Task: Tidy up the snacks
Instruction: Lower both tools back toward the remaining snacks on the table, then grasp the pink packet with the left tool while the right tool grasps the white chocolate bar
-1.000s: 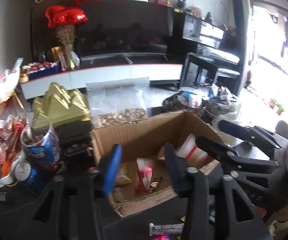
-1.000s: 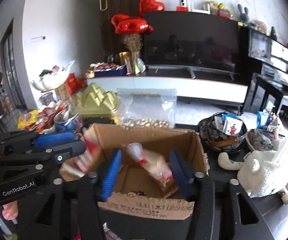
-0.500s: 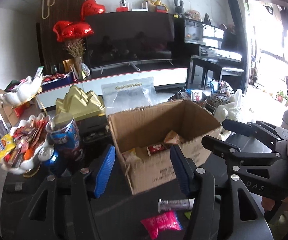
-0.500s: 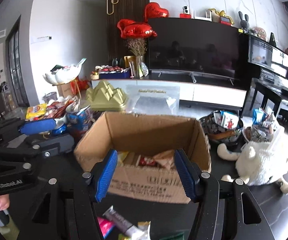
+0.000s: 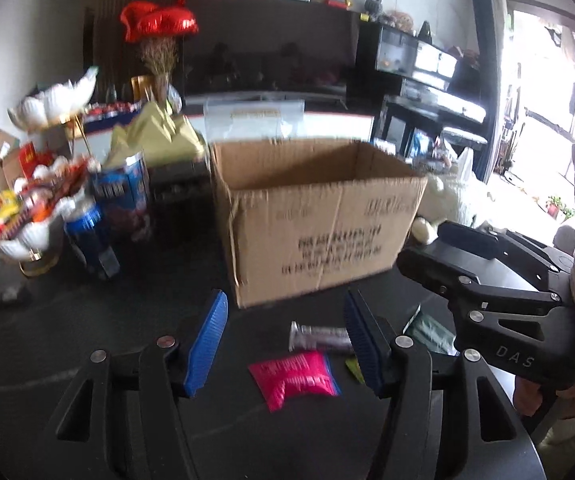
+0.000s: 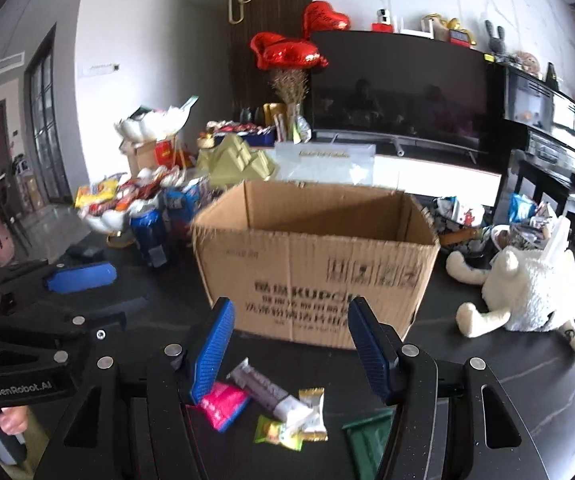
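Observation:
An open cardboard box point(image 5: 315, 216) point(image 6: 315, 264) stands on the dark table. In front of it lie loose snacks: a pink packet point(image 5: 295, 378) point(image 6: 223, 404), a silver bar point(image 5: 321, 336) point(image 6: 267, 392), a gold packet point(image 6: 311, 400), a yellow-green packet point(image 6: 279, 432) and a dark green packet point(image 6: 367, 432). My left gripper point(image 5: 285, 344) hovers open above the pink packet and the bar, holding nothing. My right gripper point(image 6: 291, 352) is open and empty over the same pile, close beside the left one point(image 6: 79, 276).
Blue cans point(image 5: 119, 192) and a white bowl of sweets point(image 5: 19, 216) stand left of the box. A gold gift box point(image 6: 239, 160) and a clear bag sit behind it. A plush sheep point(image 6: 527, 292) and snack baskets point(image 6: 459, 220) are at the right.
Both grippers let go of the packets they held over the box, then drew back and down to the near side. The box's inside is now hidden and the loose snacks have come into view.

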`<state>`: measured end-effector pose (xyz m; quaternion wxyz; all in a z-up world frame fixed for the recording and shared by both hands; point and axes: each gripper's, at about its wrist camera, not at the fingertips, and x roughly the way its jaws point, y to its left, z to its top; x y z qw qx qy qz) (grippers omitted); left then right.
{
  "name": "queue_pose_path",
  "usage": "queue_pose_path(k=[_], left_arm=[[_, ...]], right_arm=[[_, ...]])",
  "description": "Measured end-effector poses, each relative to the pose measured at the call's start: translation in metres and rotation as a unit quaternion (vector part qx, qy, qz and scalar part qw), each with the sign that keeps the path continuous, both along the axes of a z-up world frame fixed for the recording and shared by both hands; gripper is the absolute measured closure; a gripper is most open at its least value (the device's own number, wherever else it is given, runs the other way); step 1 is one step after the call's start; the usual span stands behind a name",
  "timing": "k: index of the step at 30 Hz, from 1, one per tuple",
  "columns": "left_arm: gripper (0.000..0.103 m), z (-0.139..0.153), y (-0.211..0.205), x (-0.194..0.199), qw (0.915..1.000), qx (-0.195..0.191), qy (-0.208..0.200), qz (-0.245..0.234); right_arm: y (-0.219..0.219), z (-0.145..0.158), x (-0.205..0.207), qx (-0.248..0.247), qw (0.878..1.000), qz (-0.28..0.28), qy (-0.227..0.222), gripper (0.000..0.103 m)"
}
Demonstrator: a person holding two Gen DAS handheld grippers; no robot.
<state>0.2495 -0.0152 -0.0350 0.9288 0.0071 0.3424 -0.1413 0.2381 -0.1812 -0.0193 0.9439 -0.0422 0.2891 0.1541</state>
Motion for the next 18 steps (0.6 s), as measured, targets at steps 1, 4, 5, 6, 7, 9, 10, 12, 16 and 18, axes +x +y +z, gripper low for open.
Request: queue_pose_path(k=[1,4,5,6,7,9,10,12,16,18], left_arm=[[0.044,-0.006,-0.001,0.002,1.0,0.0,0.008,-0.001],[0.044,-0.022,-0.007,0.004,0.9996,0.007,0.028,-0.009],[0.044,-0.027,-0.009,0.005,0.9992,0.013,0.035,-0.012],[0.044,-0.032,-0.01,0.006,0.999,0.015,0.04,-0.013],[0.044,-0.038,-0.011,0.007,0.9987,0.019,0.046,-0.011],[0.044,-0.047,-0.013,0.008,0.9981,0.024,0.057,-0.009],[0.044,-0.053,-0.014,0.01,0.9976,0.024,0.065,-0.009],[0.044,-0.064,-0.015,0.015,0.9959,0.018,0.087,-0.014],[0.044,-0.082,-0.017,0.021,0.9924,-0.007,0.121,-0.02],[0.044,-0.09,-0.017,0.023,0.9908,-0.011,0.133,-0.022]], right_arm=[[0.0,-0.004,0.002,0.001,1.0,0.005,0.006,0.043],[-0.001,-0.023,0.007,-0.001,1.0,0.016,0.027,0.043],[-0.002,-0.029,0.009,-0.003,0.999,0.018,0.033,0.043],[-0.004,-0.037,0.012,-0.003,0.999,0.02,0.046,0.043],[-0.004,-0.041,0.015,-0.002,0.998,0.022,0.055,0.043],[-0.004,-0.052,0.018,-0.01,0.997,0.028,0.069,0.043],[-0.002,-0.055,0.02,-0.015,0.997,0.031,0.074,0.043],[-0.002,-0.064,0.023,-0.029,0.995,0.038,0.086,0.043],[-0.004,-0.076,0.029,-0.03,0.993,0.038,0.112,0.043],[-0.004,-0.08,0.03,-0.032,0.992,0.041,0.119,0.043]])
